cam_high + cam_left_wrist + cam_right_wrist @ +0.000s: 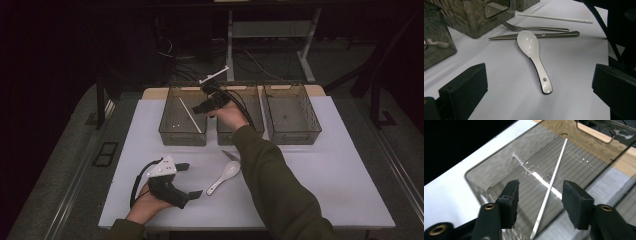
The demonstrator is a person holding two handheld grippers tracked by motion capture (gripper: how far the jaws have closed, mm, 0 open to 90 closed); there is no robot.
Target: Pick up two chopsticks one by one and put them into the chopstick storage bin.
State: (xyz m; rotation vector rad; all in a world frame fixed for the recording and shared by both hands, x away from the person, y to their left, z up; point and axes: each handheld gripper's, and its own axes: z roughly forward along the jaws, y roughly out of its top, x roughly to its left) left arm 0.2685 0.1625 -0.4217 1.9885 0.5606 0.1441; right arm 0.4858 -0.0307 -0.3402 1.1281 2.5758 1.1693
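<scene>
Dark room; chopstick (pixel 549 187) end cut off; both grippers' jaws spread, empty.

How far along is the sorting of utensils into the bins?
Done: one white chopstick lies slanted in the left bin. In hand: nothing; the right gripper hovers open over that bin, and the left gripper rests open on the table. Left: the white spoon, fork, knife and a second chopstick lie on the table.
</scene>
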